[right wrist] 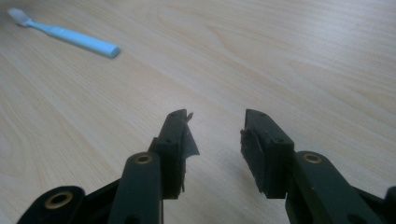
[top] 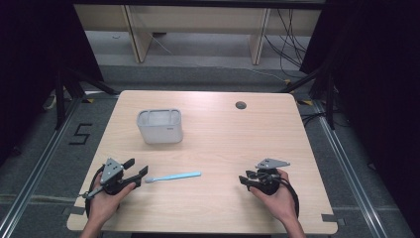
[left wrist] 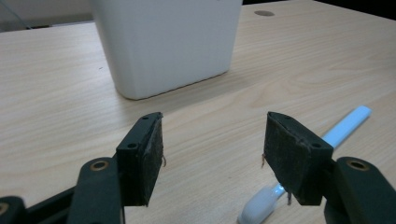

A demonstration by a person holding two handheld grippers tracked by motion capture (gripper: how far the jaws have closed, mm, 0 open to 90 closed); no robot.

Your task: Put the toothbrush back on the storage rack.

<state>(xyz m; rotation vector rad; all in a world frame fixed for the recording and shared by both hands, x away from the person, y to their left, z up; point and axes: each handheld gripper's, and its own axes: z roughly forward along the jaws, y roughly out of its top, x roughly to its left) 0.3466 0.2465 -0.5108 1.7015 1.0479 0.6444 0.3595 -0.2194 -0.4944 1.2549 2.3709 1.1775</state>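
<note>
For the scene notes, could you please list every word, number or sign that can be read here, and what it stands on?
"5": black mark on the floor left of the table.
Small dark mark on the front of the white container: too small to read.
Toothbrush: no lettering can be made out on it.

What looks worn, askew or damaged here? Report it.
The right claw has frayed pads, with lining peeling at the tips. Otherwise the toothbrush lies flat and the white bin stands upright.
</note>
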